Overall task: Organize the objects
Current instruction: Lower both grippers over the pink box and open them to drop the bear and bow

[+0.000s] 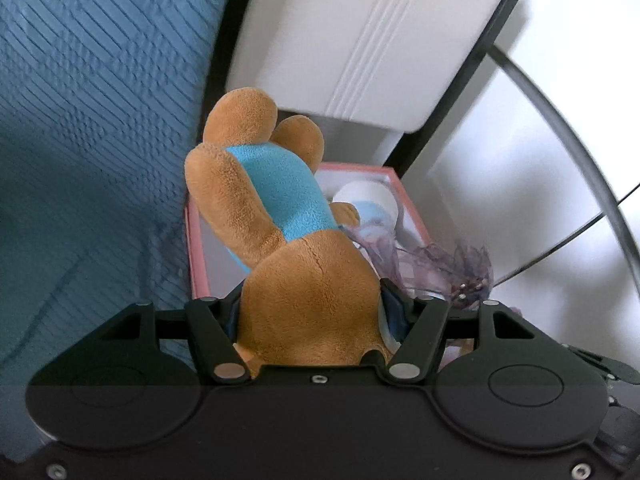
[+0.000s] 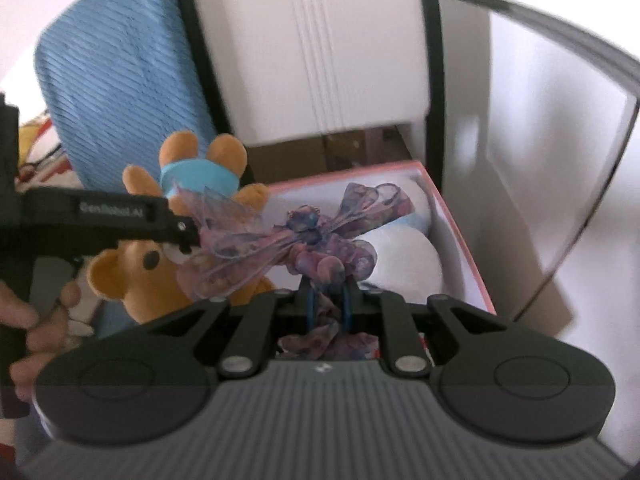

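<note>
Both hands are carrying toys toward the pink-rimmed box (image 2: 460, 236), so the step in hand looks like the delivery stage of the tidying. The left claw (image 1: 312, 320) is clenched around the head of a brown plush bear (image 1: 280, 216) in a blue shirt, which hangs upside down with its legs up, over the box's near-left corner. The right claw (image 2: 326, 300) is pinched nearly closed on a gauzy purple fairy doll (image 2: 308, 236), whose wings spread above the box's open middle. Inside the box lies a white and pale-blue soft toy (image 2: 404, 252), filling the far part of it. The box sits beside a blue quilted cover (image 1: 92, 120) and below a white panel (image 2: 312, 48); what carries it is not visible. The next move probably calls for lowering each toy past the rim into the free space near the front, then releasing one claw at a time so the doll's wings do not snag on the bear.
</note>
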### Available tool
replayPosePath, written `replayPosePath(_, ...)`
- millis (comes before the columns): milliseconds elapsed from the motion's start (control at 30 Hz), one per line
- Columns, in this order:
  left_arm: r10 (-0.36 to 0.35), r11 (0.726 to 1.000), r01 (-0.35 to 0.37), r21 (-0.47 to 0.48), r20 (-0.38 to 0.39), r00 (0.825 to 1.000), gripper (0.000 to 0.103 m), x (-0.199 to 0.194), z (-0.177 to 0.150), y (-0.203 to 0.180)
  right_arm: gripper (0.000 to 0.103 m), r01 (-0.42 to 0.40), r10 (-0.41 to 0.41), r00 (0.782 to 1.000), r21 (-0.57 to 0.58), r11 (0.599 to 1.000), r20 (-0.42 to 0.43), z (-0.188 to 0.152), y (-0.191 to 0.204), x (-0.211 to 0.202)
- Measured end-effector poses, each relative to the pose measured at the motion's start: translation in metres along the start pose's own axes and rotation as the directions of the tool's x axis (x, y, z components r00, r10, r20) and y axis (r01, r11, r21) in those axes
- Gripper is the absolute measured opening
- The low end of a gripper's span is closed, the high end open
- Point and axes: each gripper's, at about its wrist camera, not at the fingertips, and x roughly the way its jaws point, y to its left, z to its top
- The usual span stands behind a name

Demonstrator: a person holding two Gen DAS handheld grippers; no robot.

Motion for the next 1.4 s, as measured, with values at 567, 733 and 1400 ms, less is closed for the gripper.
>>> replayPosePath(567,0.100,0.993,-0.089,0.073,-0.162,0.982,0.063,0.086,-0.024,-0.013,0.020,-0.019,0.021,0.989,0.021,1.000,-0.145,-0.037,-0.032,0.069)
replayPosePath(733,0.121,0.988,-0.105,0.109,-0.152,0.981,0.068,0.087,-0.022,-0.026,0.045,-0.029,0.036,0.988,0.047,0.998,-0.147,-0.035,-0.040,0.070)
replayPosePath(1400,0.058,0.981,-0.078,0.176,0.114,0.992,0.084,-0.092,0.000,-0.058,0.049,-0.081,0.075,0.993,0.073,0.994,0.092,0.036,-0.002,-0.071)
